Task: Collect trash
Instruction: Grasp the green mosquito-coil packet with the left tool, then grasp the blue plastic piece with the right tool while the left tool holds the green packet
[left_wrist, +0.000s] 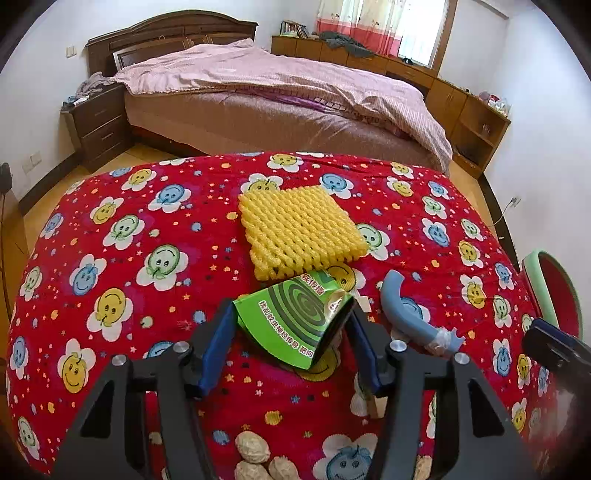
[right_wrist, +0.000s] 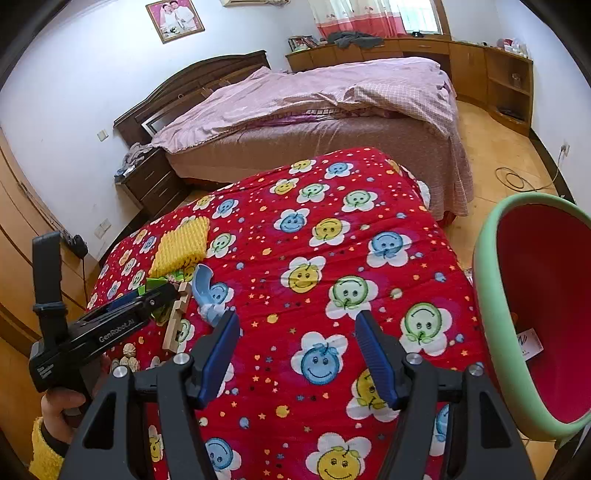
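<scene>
A green mosquito-coil box (left_wrist: 297, 322) lies tilted between the fingers of my left gripper (left_wrist: 291, 306), which is closed against its two sides on the red flowered cloth (left_wrist: 147, 229). Just beyond it lies a yellow foam net (left_wrist: 301, 230), and to the right a blue curved plastic piece (left_wrist: 402, 306). A wooden block (left_wrist: 371, 400) sits under the right finger. My right gripper (right_wrist: 297, 323) is open and empty above the cloth (right_wrist: 332, 229). The left gripper (right_wrist: 110, 325), the foam net (right_wrist: 183, 245) and the blue piece (right_wrist: 207, 291) show at the left of the right wrist view.
A bin with a green rim and red inside (right_wrist: 535, 314) stands off the table's right edge; it also shows in the left wrist view (left_wrist: 554, 291). Peanut shells (left_wrist: 255, 454) lie near the front edge. A bed (left_wrist: 295, 103) stands beyond the table.
</scene>
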